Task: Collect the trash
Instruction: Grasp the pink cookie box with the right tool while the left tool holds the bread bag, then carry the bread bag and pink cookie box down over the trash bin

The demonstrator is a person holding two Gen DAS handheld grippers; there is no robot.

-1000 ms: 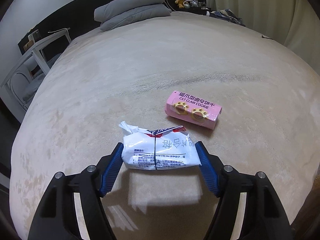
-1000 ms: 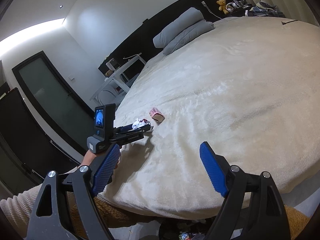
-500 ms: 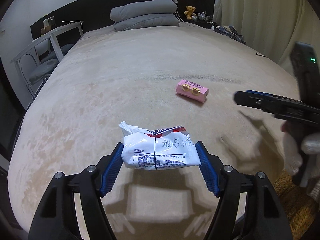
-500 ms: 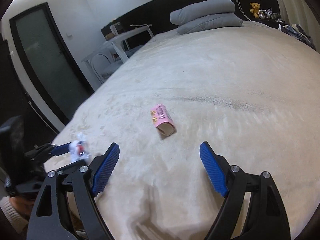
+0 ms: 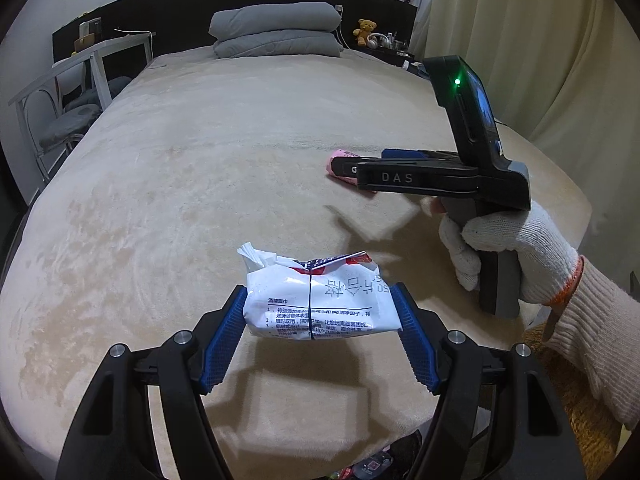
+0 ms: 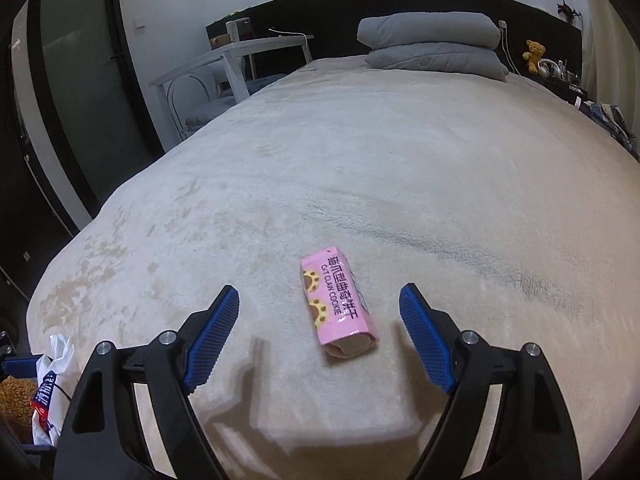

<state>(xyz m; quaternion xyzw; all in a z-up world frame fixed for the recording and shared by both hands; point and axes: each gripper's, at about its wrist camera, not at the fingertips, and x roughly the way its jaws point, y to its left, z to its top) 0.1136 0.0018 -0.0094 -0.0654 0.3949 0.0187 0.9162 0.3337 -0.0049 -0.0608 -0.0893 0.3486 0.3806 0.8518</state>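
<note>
Left wrist view: left hand-held gripper (image 5: 320, 328) clenches a white wet-wipe packet (image 5: 318, 302) above the near edge of the beige bed (image 5: 192, 168). Farther up the bed, the right hand-held gripper (image 5: 360, 170), carried by a white-gloved hand (image 5: 508, 252), partly covers a pink cookie box (image 5: 340, 160).

Right wrist view: right hand-held gripper (image 6: 320, 332) stands released, blue fingers (image 6: 424, 332) either side of the cookie box (image 6: 338, 308), not touching it; the box lies on the bed (image 6: 400, 160). The wet-wipe packet (image 6: 52, 396) shows off the bed's lower left corner.
</note>
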